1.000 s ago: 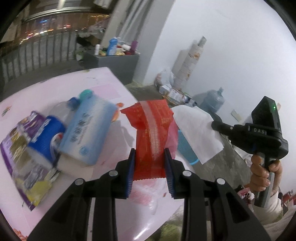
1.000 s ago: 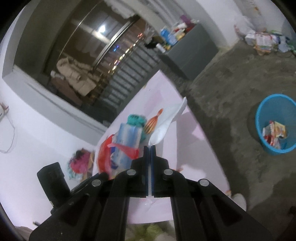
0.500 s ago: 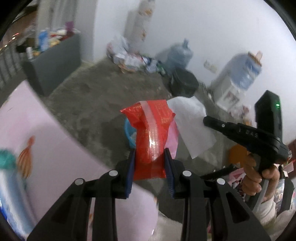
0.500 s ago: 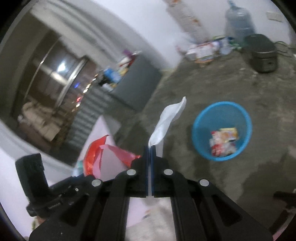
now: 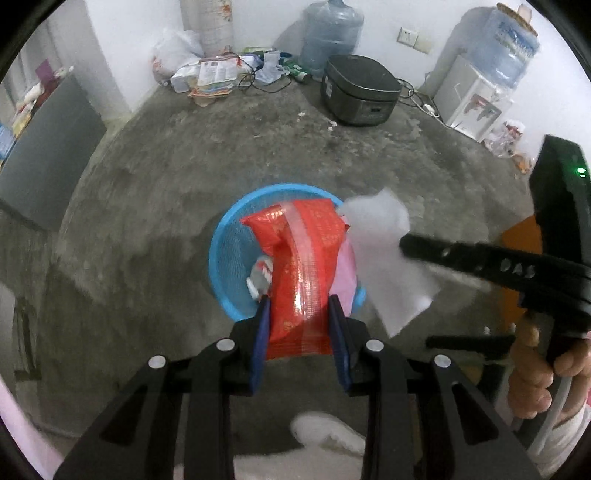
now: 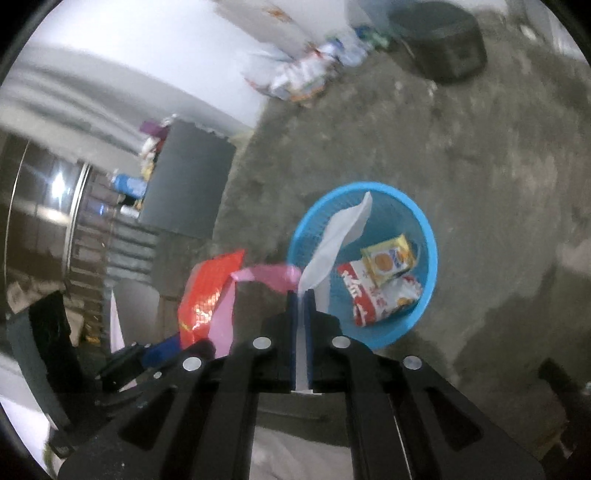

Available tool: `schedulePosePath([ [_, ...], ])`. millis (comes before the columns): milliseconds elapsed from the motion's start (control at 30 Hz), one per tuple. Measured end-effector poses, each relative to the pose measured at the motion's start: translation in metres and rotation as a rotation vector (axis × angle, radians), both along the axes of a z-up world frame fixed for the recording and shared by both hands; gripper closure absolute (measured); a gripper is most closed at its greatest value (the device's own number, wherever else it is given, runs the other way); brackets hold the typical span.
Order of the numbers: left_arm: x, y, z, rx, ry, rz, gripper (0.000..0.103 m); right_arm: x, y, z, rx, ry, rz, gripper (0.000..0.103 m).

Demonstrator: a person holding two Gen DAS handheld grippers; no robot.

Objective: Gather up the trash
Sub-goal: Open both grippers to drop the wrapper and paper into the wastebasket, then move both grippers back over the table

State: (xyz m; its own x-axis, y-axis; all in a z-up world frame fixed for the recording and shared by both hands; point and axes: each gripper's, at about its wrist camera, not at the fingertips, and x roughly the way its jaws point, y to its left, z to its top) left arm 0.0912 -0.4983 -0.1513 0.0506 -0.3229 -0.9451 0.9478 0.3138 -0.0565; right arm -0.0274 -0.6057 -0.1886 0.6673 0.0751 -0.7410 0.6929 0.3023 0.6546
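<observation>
My left gripper [image 5: 297, 302] holds a red snack wrapper [image 5: 303, 258] upright between its blue pads, and its jaws are opening. The wrapper hangs right above a blue mesh basket [image 5: 229, 236] on the concrete floor. From the right, my right gripper [image 5: 404, 243] brings a white tissue [image 5: 384, 258] over the basket's near rim. In the right wrist view the right gripper [image 6: 301, 293] has the tissue [image 6: 332, 240] between its pads; a narrow gap shows as its jaws are opening. The basket [image 6: 424, 229] holds a yellow wrapper [image 6: 388, 260] and a red-and-white one [image 6: 380, 295]. The red wrapper [image 6: 207, 291] is at the left.
A black rice cooker [image 5: 358, 92], a water jug [image 5: 328, 33] and a water dispenser [image 5: 476, 92] stand along the far wall beside a litter pile [image 5: 214, 74]. A grey cabinet [image 5: 48, 155] is at left. A white shoe [image 5: 325, 432] is below; a hand [image 5: 532, 369] grips the right handle.
Both grippers swung away from the pink table and down to above the blue basket, carrying the red wrapper and the tissue. A thin gap has appeared between the right pads.
</observation>
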Motion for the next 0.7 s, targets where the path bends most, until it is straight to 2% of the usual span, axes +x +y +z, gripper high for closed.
schedulePosePath([
  [33,0.002,-0.011,-0.010,0.003,0.004,-0.009,0.065,0.004,-0.006,-0.008,0.015,0.007,-0.005,0.098],
  [67,0.004,-0.018,-0.018,0.008,0.010,-0.012,0.062,0.008,-0.012,-0.021,0.034,0.020,-0.014,0.091],
  [100,0.006,-0.026,-0.027,0.014,0.014,-0.007,0.054,0.012,-0.018,-0.032,0.048,0.040,-0.018,0.081],
  [133,0.009,-0.035,-0.036,0.016,0.010,0.007,0.049,0.015,-0.022,-0.042,0.053,0.075,-0.030,0.075],
  [167,0.012,-0.039,-0.041,0.017,0.006,0.021,0.048,0.015,-0.024,-0.048,0.054,0.105,-0.043,0.066],
  [267,0.012,-0.050,-0.051,0.025,0.023,0.054,0.046,0.012,-0.028,-0.057,0.084,0.120,-0.061,0.064],
  [400,0.005,-0.046,-0.041,0.013,0.000,0.020,0.042,0.002,-0.023,-0.044,0.068,0.091,-0.096,0.057],
  [567,0.004,-0.015,0.004,-0.048,-0.066,-0.015,0.042,-0.007,-0.018,-0.016,0.035,0.046,-0.130,0.057],
  [700,0.007,0.049,0.074,-0.128,-0.179,-0.007,0.042,-0.005,-0.004,0.025,-0.029,-0.021,-0.096,0.056],
])
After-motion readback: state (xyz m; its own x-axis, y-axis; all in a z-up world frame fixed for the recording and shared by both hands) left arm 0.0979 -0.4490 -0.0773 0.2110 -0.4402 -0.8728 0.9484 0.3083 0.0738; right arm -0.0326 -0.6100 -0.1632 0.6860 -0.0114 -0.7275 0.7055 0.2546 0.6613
